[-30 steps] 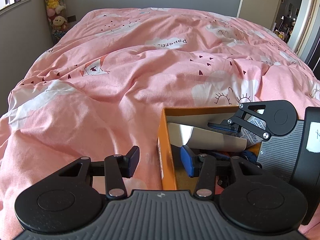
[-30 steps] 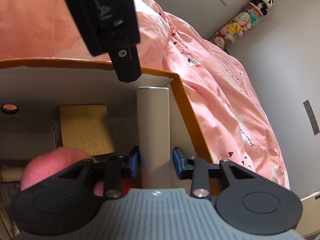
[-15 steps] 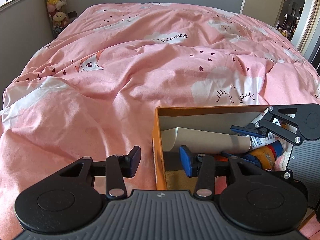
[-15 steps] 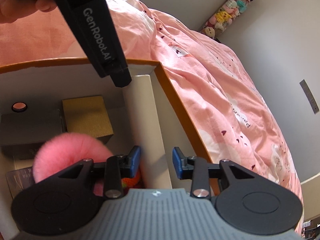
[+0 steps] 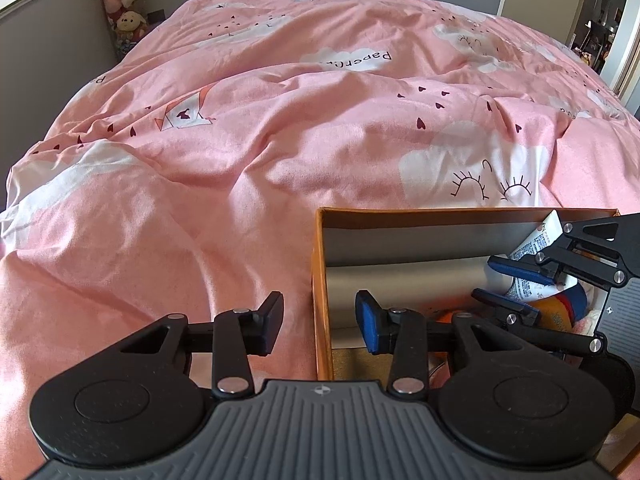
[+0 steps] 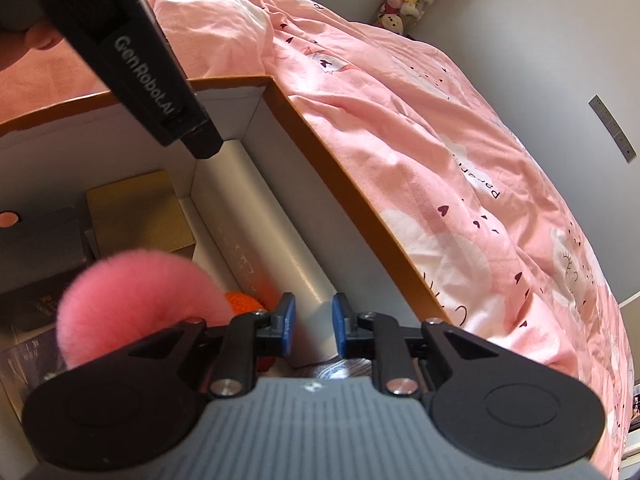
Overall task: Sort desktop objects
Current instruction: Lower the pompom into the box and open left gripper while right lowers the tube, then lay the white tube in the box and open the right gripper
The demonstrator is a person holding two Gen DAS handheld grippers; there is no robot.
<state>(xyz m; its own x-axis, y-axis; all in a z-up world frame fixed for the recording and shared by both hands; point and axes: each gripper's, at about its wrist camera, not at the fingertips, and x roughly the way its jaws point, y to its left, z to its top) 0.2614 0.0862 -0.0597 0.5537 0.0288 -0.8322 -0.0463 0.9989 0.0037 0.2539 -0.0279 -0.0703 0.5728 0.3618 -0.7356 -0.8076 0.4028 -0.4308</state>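
Place: a bed with a pink duvet [image 5: 248,168] printed with white clouds and small dark hearts; grey walls around it, and a column of plush toys [image 5: 120,0] in the far corner.
Box: an orange cardboard box [image 5: 320,280] with a white inside stands on the duvet, open at the top.
Long tube: a pale grey-white tube [image 6: 264,232] lies inside the box along the orange wall, one end in the far corner of the box.
Other contents: a gold box [image 6: 140,216] and a dark box [image 6: 40,248] lie beside the tube; a fluffy pink ball [image 6: 136,304] and something orange [image 6: 244,302] are nearer to the camera; a printed white tube [image 5: 536,240] leans in one corner.
Left gripper [image 5: 318,324]: its fingers stand on two sides of the box's orange wall, one outside over the duvet and one inside. They are closing, but the pads do not yet press the wall.
Right gripper [image 6: 314,330]: it reaches into the box at the near end of the long tube. The blue pads are closing with the tube end between them, very near to it; a firm press I cannot see.
Person: only fingers [image 6: 38,38] on the left gripper's handle are visible, at the top edge of the right wrist view.
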